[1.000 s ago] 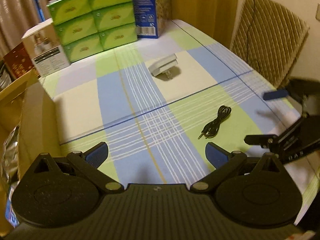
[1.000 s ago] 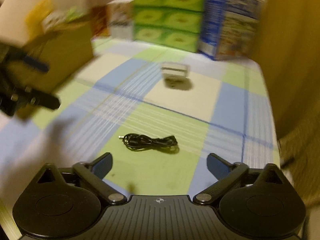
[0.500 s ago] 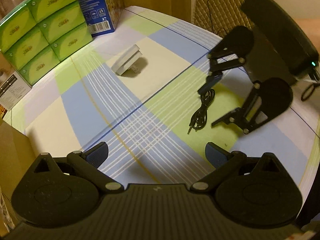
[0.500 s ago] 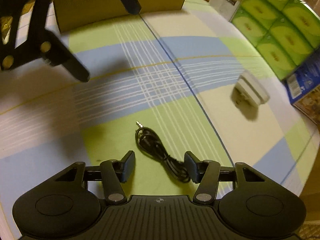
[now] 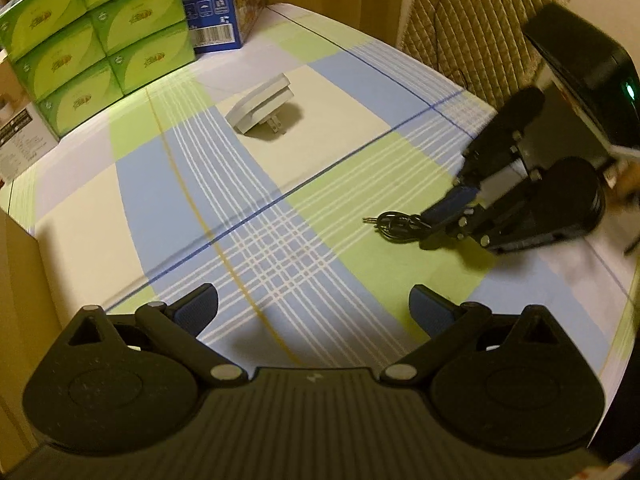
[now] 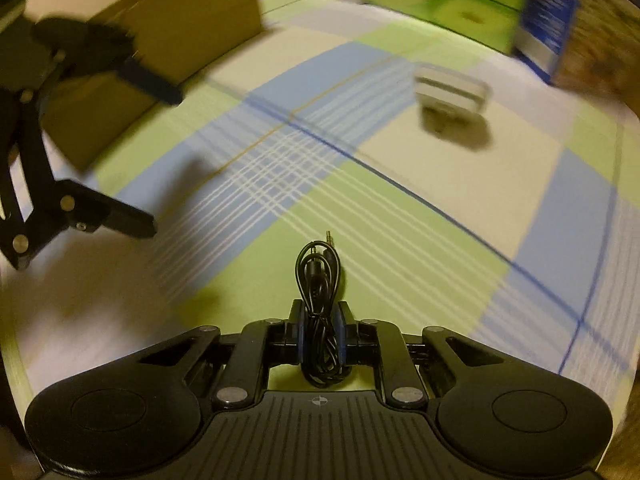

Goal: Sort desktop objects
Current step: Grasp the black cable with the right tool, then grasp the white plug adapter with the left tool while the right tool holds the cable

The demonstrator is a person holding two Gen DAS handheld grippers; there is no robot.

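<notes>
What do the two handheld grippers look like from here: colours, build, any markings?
Both match. The left gripper is matte black with two rounded disc housings, a ribbed centre plate bearing a small white mark, silver pivot pins, angled link arms and blue finger pads. The right gripper has the same discs, ribbing, pins and blue pads, plus a small crosshair mark. Its black rear housing shows a green light.

Black ribbed left claw (image 5: pixel 314 308), blue pads (image 5: pixel 198 306), silver pivot screws (image 5: pixel 224 371)
</notes>
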